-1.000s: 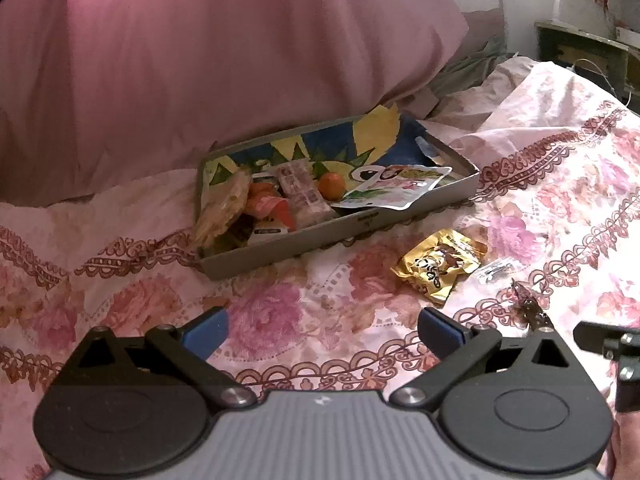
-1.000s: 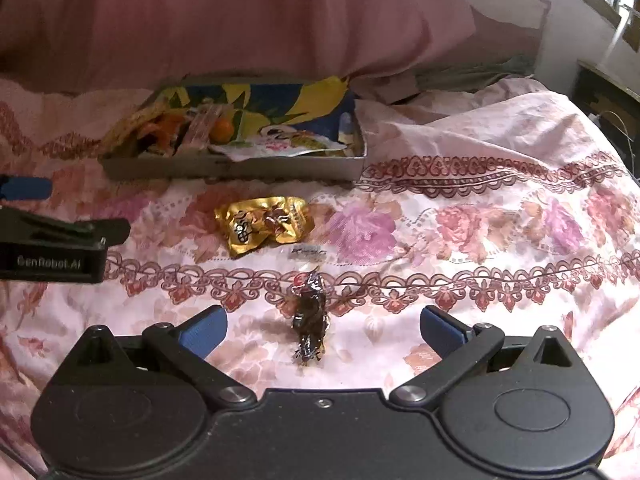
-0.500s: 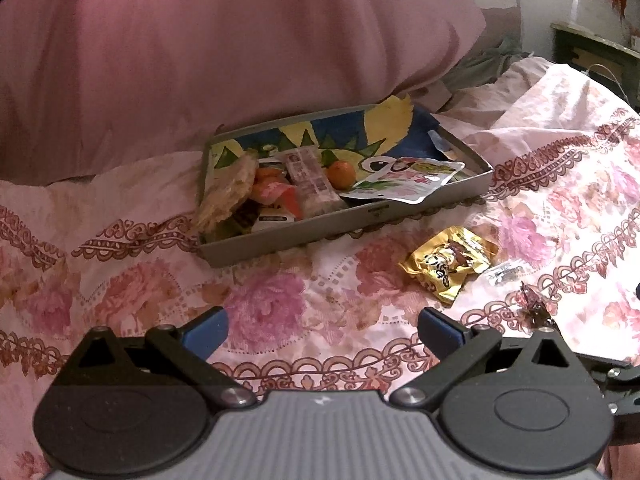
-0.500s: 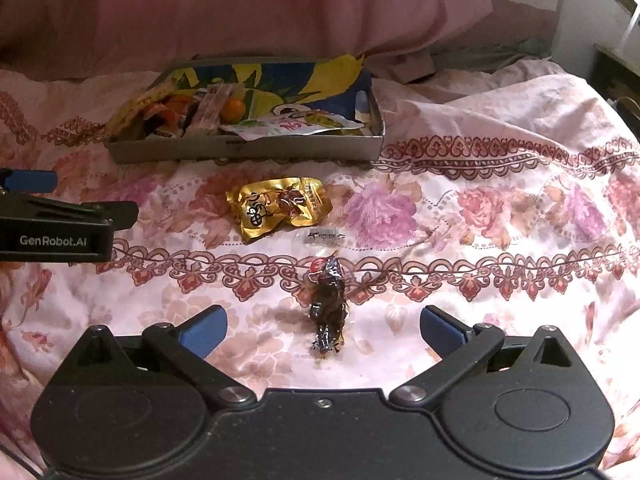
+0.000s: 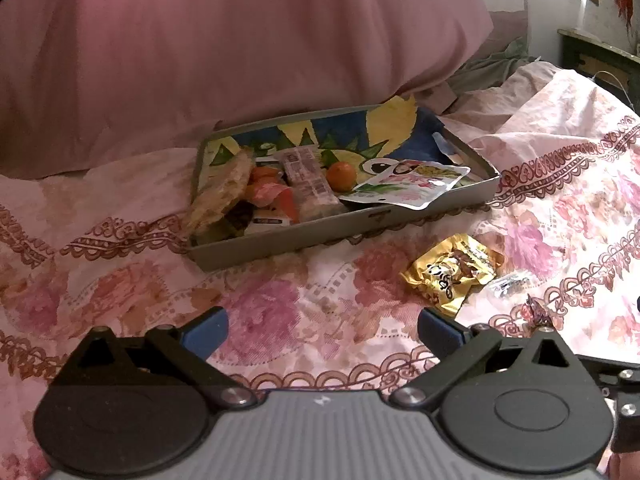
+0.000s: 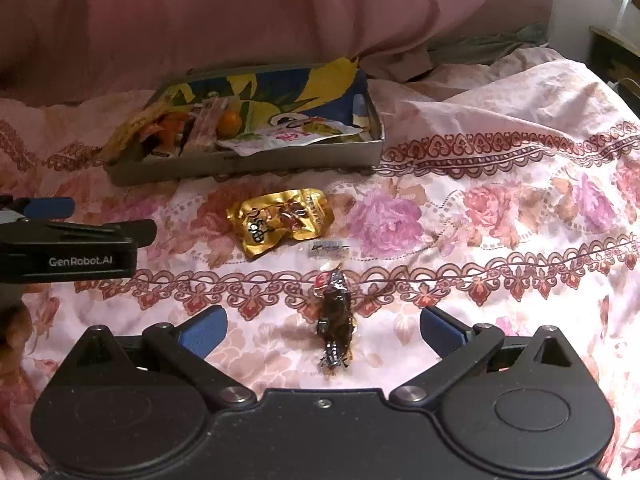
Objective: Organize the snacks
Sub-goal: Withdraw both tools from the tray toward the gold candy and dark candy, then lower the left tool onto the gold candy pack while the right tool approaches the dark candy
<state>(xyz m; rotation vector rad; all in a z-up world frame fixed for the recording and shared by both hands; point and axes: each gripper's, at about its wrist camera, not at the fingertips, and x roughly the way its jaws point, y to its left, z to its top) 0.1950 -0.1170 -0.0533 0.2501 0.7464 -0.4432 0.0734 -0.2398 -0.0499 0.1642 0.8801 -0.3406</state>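
A grey tin tray (image 5: 304, 240) (image 6: 248, 166) with a colourful lining sits on the floral bedspread and holds several snacks, among them a small orange (image 5: 341, 175) and a white pouch (image 5: 404, 186). In front of it lie a gold snack packet (image 5: 454, 270) (image 6: 280, 222), a tiny clear wrapper (image 6: 330, 247) and a dark foil-wrapped candy (image 6: 335, 320) (image 5: 538, 314). My right gripper (image 6: 323, 330) is open, with the dark candy lying between its blue fingertips. My left gripper (image 5: 322, 330) is open over bare bedspread, short of the tray, and shows from the side at the left of the right wrist view.
A large pink pillow (image 5: 224, 48) rises right behind the tray. The rumpled floral bedspread (image 6: 500, 208) spreads to the right. A dark piece of furniture (image 5: 600, 60) stands at the far right by the wall. A hand (image 6: 12, 332) shows at the left edge.
Both grippers have drawn closer to the bed and forward. The dark candy now lies further in between the right fingertips. The left gripper has swung a little right. Nothing was picked up.
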